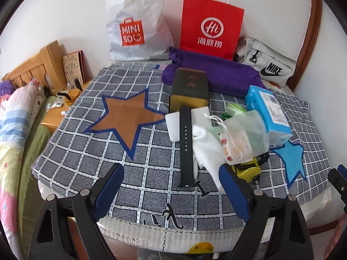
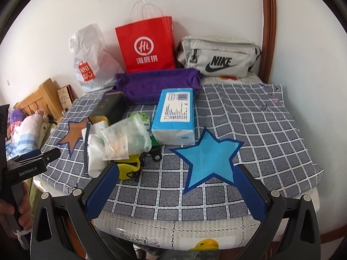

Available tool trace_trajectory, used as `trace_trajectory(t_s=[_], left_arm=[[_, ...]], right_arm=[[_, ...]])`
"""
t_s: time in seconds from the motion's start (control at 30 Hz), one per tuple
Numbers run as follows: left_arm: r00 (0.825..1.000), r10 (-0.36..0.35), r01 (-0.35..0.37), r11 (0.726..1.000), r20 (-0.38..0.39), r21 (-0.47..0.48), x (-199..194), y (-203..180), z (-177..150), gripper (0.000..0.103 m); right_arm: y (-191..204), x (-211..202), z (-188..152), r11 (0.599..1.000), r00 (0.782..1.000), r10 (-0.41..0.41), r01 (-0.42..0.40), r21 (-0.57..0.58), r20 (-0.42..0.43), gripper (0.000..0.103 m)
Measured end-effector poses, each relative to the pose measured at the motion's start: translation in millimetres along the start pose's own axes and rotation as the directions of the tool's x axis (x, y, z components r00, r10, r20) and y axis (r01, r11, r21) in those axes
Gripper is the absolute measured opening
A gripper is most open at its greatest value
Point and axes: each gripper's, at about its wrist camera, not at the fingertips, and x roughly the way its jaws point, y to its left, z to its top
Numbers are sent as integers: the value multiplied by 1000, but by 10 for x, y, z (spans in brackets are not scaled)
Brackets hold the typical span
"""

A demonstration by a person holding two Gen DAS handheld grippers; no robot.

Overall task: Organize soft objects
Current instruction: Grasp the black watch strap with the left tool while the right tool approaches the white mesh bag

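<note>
Grippers over the checked cloth, both with jaws apart and empty.

We see the left gripper point(image 1: 171, 186) and right gripper point(image 2: 176, 186) above the surface point(image 2: 260, 130); soft items cluster mid-cloth: mesh pouch point(image 2: 128, 136), white cloth point(image 1: 208, 149), tissue pack point(image 2: 175, 114), purple towel point(image 2: 158, 84) behind them.

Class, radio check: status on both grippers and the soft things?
Left gripper open, empty. Right gripper open, empty. Mesh pouch untouched in the pile. Watch strap lies nearest.
</note>
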Motion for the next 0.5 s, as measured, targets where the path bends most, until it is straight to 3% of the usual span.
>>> trace_trajectory(t_s=[0.1, 0.23, 0.5], left_arm=[[999, -29, 29, 1000, -20, 12, 181, 15, 6, 80], [997, -53, 55, 998, -57, 20, 432, 41, 29, 55], [982, -173, 174, 985, -72, 8, 643, 60, 137, 54]], right_arm=[[-26, 192, -40, 1000, 999, 4, -4, 10, -36, 103], [-45, 437, -86, 1000, 996, -2, 3, 6, -85, 103], [-155, 689, -66, 999, 992, -14, 18, 30, -126, 103]])
